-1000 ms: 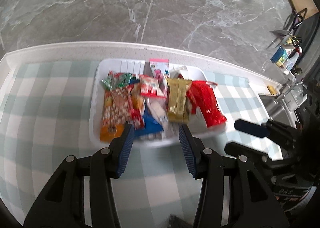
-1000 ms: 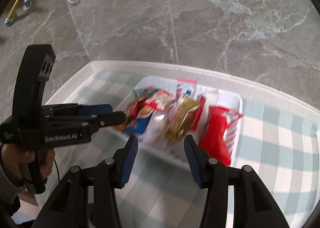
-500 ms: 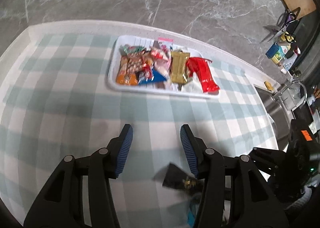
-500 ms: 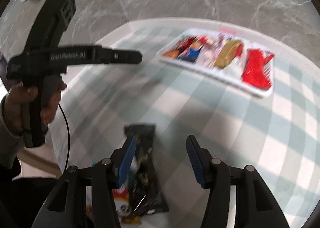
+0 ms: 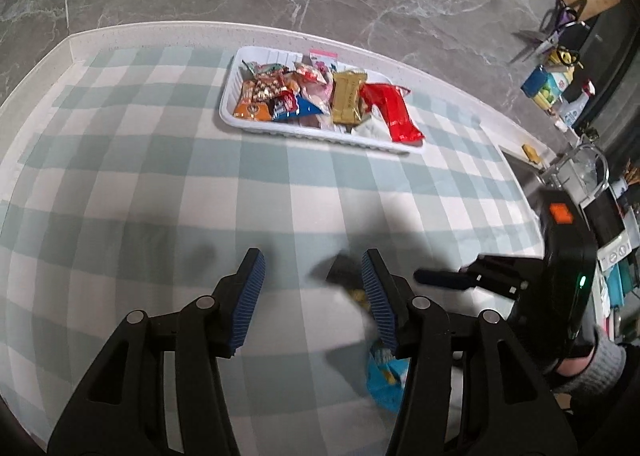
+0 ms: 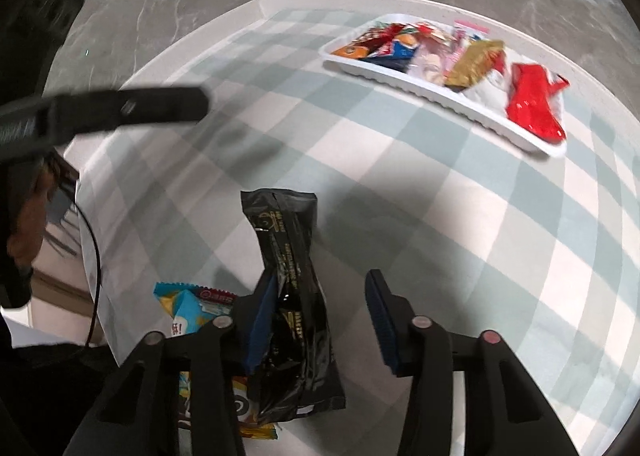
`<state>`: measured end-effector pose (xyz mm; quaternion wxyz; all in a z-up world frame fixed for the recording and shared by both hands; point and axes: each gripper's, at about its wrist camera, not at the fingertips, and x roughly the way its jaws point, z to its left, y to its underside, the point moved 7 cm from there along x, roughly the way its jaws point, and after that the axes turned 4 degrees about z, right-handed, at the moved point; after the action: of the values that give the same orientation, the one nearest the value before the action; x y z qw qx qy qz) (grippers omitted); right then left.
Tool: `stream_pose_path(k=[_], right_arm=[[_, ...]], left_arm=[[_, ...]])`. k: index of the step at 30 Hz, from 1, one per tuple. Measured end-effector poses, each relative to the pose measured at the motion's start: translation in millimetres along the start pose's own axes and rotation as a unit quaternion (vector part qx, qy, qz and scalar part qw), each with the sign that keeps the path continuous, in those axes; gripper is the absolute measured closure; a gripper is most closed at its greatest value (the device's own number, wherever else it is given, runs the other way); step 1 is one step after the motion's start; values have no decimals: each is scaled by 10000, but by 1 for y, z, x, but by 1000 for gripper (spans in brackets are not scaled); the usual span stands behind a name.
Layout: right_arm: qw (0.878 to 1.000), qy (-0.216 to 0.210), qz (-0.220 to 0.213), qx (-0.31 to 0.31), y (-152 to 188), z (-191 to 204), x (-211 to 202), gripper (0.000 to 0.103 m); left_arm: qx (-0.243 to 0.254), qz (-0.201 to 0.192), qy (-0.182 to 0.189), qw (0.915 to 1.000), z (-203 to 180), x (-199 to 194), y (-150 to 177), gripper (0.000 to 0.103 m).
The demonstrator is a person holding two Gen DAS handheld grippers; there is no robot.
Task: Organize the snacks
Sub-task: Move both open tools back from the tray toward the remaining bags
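Note:
A white tray point(image 5: 256, 127) full of several snack packets sits at the far side of the checked cloth; it also shows in the right wrist view point(image 6: 440, 98). My right gripper point(image 6: 320, 320) is open, low over a black snack packet point(image 6: 292, 284) that lies between and under its fingers. A light blue packet point(image 6: 188, 308) lies beside it, left of the left finger. My left gripper point(image 5: 310, 296) is open and empty above the cloth, with the black packet point(image 5: 344, 276) and the blue packet point(image 5: 384, 376) by its right finger. The right gripper point(image 5: 440, 279) shows at the left wrist view's right.
The green-and-white checked cloth point(image 5: 160, 176) covers a white counter against a grey marble wall. A sink with a tap point(image 5: 592, 168) and bottles point(image 5: 548, 88) lie at the right end. An orange-yellow packet point(image 6: 248, 416) lies under the black one.
Both grippers have pulled back from the tray toward the near edge. The right gripper has come down over the black packet, which now lies between its fingers.

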<state>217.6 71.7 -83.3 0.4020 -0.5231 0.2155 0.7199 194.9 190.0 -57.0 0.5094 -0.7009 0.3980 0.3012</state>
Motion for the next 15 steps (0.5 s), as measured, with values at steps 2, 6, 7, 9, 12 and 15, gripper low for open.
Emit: stream_pose_path(k=[2, 6, 7, 9, 12, 15], right_arm=[[9999, 105, -76, 105, 2, -8, -5, 69], [9991, 292, -120, 297, 12, -23, -14, 73], [9987, 339, -137, 350, 16, -28, -17, 73], [9978, 396, -158, 515, 26, -40, -24, 73], [9958, 519, -190, 726, 43, -56, -34, 73], [9932, 641, -226, 949, 63, -73, -47, 73]], left_arm=[[-13, 47, -8, 10000, -1, 0, 6, 53], [-18, 140, -37, 9999, -4, -1, 22, 53], [-17, 165, -32, 9999, -6, -1, 26, 53], [-7, 213, -58, 9998, -9, -2, 33, 53], [-2, 289, -28, 9996, -17, -3, 45, 53], [18, 334, -23, 9994, -25, -7, 56, 50]])
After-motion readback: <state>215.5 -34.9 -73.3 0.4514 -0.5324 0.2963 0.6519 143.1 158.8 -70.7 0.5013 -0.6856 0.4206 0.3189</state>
